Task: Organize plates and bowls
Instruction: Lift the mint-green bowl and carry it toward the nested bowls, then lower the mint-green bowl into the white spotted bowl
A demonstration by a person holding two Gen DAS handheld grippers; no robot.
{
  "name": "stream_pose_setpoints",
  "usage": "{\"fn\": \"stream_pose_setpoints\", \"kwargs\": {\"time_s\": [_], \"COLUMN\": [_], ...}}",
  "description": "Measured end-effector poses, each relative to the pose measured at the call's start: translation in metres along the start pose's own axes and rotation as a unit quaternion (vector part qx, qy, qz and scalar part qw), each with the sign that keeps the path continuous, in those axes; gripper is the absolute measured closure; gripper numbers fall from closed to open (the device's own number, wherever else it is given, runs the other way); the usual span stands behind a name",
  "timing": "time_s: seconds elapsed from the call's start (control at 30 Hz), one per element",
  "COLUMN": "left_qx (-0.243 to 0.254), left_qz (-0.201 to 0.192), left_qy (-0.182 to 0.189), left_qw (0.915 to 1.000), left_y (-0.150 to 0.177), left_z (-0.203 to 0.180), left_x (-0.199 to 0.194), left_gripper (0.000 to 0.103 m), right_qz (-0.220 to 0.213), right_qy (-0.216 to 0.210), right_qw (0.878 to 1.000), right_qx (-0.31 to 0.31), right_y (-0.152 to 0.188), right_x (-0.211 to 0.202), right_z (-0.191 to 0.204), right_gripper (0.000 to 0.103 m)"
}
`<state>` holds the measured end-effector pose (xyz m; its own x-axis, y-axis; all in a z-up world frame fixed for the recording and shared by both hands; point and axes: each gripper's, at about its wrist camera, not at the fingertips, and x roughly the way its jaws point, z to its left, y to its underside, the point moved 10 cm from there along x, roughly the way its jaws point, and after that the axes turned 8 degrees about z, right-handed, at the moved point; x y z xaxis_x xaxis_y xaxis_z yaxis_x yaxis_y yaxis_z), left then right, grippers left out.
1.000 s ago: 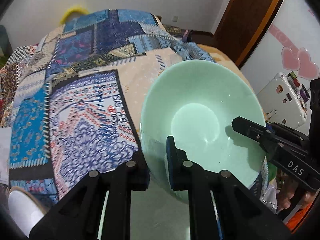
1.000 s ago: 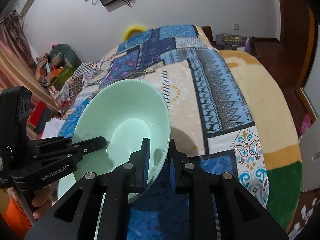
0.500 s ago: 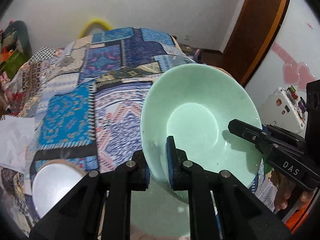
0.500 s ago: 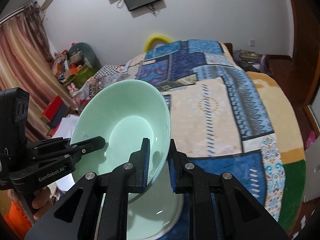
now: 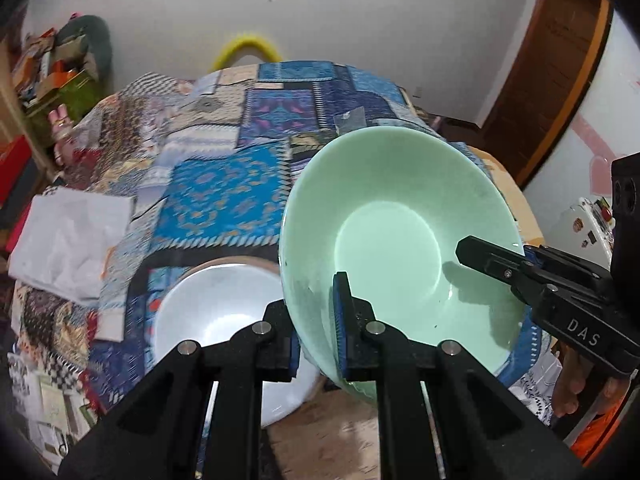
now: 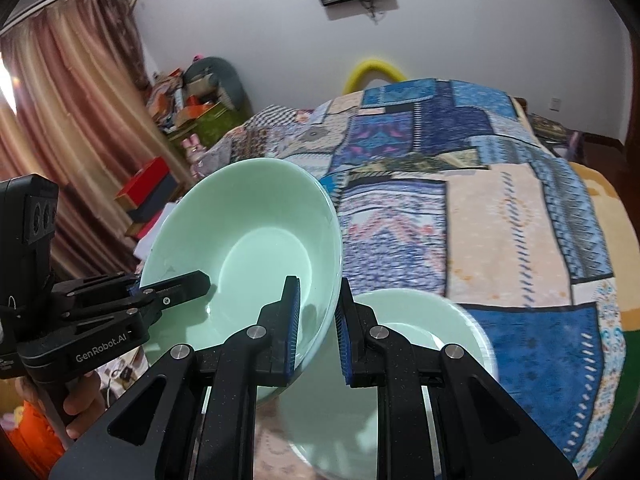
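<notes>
Since a second ago both grippers have carried the glossy mint-green ceramic bowl (image 5: 396, 240) upward and back, so that a white bowl (image 5: 216, 312) now shows below it in the left wrist view and a pale green plate (image 6: 424, 340) below it in the right wrist view, where earlier only the patchwork blue bedspread (image 6: 500, 216) lay under it. The left gripper (image 5: 316, 328) pinches the bowl's near-left rim, one pad inside and one outside. The right gripper (image 6: 316, 320) pinches the opposite rim the same way. The bowl hangs in the air between them, tilted with its mouth toward the cameras, clear of the bedspread.

The relation that matters: the green plate lies directly beneath the right gripper's side of the bowl, the white bowl beneath the left's. Judging by the matching colour, the plate seems the likelier landing place, which would mean levelling the bowl and shifting it rightward before lowering.
</notes>
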<state>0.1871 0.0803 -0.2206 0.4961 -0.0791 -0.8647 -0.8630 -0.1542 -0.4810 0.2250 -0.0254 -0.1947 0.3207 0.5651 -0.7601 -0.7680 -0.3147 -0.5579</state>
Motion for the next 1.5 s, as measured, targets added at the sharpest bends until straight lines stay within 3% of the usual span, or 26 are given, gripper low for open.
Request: {"fn": "stream_pose_setpoints", "kwargs": {"time_s": [0.63,1.0,1.5], "left_qx": [-0.058,-0.068,-0.076], "left_qz": [0.044,0.063,0.065], "left_qy": [-0.02,-0.026,-0.047], "left_qw": [0.9971,0.9954,0.9939], "left_y": [0.054,0.064,0.063], "left_z": [0.084,0.099,0.117], "left_x": [0.024,0.043,0.055], "left_gripper": [0.09,0.09,0.09], "right_qz": [0.075,0.11,0.115], "right_qy": [-0.034,-0.039,-0.031], "right_qw": [0.996,0.992,0.992], "right_qx": [-0.039,-0.038,-0.042], "right_y": [0.032,0.049,0.048], "right_x": [0.073,0.096,0.104], "right_z": [0.06,0.065,0.069], "right_gripper": [0.087,0.087,0.084]}}
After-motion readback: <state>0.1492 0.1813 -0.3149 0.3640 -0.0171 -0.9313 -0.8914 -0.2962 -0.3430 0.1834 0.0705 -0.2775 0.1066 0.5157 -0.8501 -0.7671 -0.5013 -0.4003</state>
